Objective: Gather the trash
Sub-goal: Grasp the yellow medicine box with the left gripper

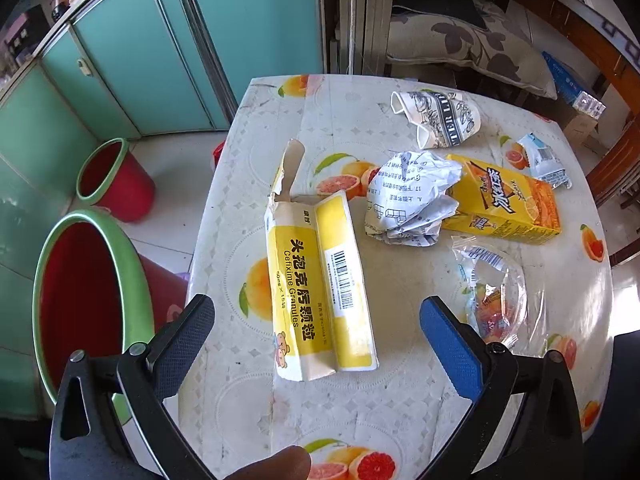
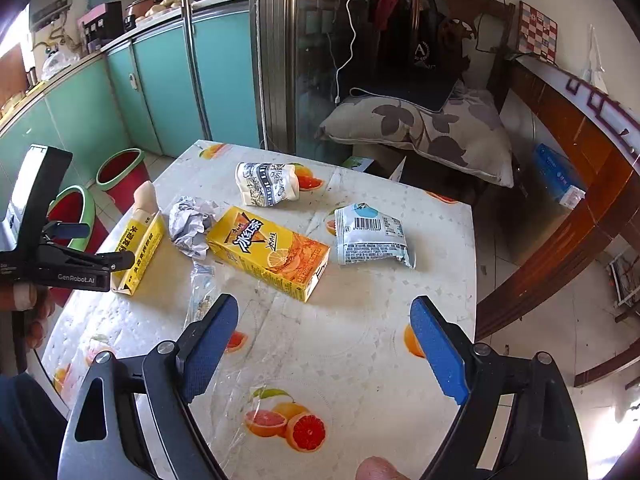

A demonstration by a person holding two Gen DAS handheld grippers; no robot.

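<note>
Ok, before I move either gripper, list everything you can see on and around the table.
medicine box: one, yellow and white, torn open, table's near left part
crumpled paper: one, white printed, mid table, touching the tea carton
iced tea carton: one, yellow, lying flat, mid table
crushed paper cup: one, white with dark print, far side
snack wrapper: one, pale blue and silver, right side
clear plastic wrapper: one, transparent, near the carton
table: one, white fruit-print cover
bins: two, red with green rims, on the floor left of the table
cushion: one, beige floral, behind the table
left gripper: open, above the medicine box
right gripper: open, above bare table
</note>
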